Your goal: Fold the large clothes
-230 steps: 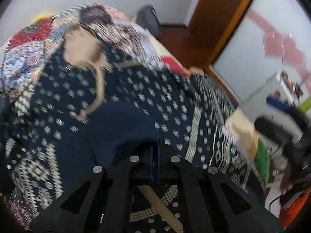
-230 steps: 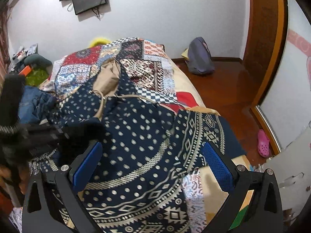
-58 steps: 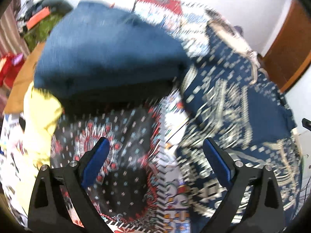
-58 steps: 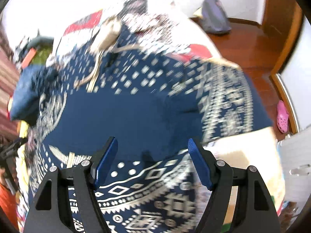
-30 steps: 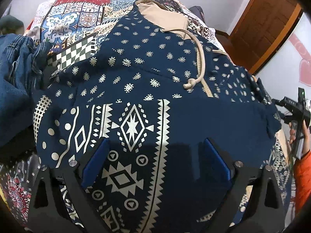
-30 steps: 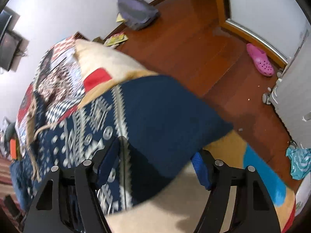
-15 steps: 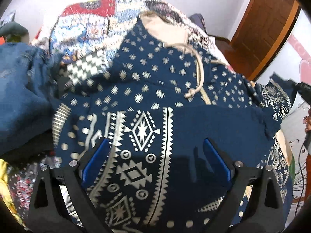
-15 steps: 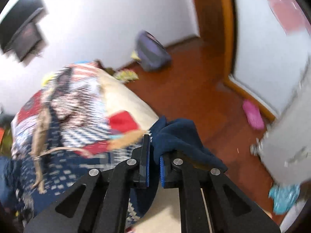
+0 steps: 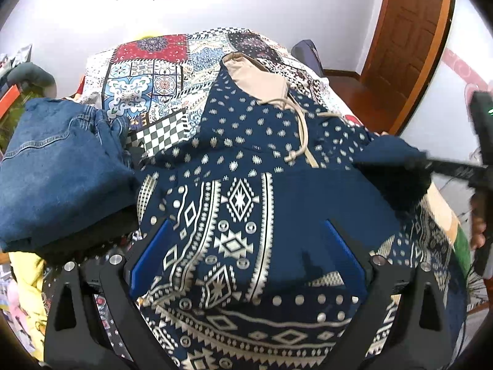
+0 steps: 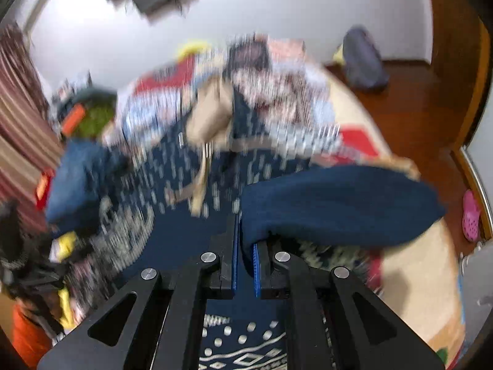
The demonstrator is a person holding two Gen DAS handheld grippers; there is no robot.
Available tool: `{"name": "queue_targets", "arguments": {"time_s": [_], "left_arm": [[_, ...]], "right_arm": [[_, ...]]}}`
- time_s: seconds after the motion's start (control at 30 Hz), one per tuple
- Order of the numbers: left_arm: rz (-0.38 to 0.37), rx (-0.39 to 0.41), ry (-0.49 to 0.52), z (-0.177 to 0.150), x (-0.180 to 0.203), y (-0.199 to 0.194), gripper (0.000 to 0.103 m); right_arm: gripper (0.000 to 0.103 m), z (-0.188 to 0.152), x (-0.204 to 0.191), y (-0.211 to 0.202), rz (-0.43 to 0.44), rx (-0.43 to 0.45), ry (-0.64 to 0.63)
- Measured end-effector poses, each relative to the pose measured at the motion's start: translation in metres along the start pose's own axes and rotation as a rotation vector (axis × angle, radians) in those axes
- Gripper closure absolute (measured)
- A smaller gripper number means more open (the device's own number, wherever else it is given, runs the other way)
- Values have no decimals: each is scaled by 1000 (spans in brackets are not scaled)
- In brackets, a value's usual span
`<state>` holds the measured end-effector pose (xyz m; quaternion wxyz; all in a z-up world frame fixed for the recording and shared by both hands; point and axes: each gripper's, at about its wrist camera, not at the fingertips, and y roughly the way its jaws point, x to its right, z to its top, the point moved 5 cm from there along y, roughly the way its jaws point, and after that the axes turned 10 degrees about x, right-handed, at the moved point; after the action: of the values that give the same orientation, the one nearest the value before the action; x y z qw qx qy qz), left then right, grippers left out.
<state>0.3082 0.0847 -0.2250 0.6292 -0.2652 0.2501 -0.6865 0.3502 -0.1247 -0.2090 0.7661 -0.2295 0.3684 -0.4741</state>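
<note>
On the right wrist view alone, the right gripper [image 10: 245, 265] pinches the hoodie [image 9: 246, 191]; left gripper [image 9: 246, 256] gapes empty.

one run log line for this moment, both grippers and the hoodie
phase: sleeve fold | right gripper: shut on hoodie sleeve, lifted | left gripper: open above hoodie | folded jeans beside it on bed

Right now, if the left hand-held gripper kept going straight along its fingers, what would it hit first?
Most likely the navy patterned hoodie spread on the bed: the open left hand-held gripper points down at its printed panel, nothing between. Depth is hard to judge.
</note>
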Motion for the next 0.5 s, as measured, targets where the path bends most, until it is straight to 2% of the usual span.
{"name": "queue_targets", "arguments": {"time_s": [0.07, 0.13, 0.17, 0.2, 0.4, 0.5], "left_arm": [[-7, -10, 1, -6, 1, -2, 5], [-8, -19, 4, -12, 2, -3, 5], [-8, -21, 5, -14, 3, -4, 5], [-8, -23, 5, -16, 3, -5, 5], [-19, -29, -12, -17, 7, -2, 5], [-28, -28, -24, -15, 9, 1, 5]], "right_arm": [[93, -17, 1, 17, -13, -77, 15], [76, -32, 2, 28, -21, -158, 36], [63, -36, 0, 32, -25, -186, 45], [59, -40, 0, 28, -23, -197, 52], [57, -32, 0, -6, 14, -160, 72], [52, -17, 17, -28, -2, -87, 108]]}}
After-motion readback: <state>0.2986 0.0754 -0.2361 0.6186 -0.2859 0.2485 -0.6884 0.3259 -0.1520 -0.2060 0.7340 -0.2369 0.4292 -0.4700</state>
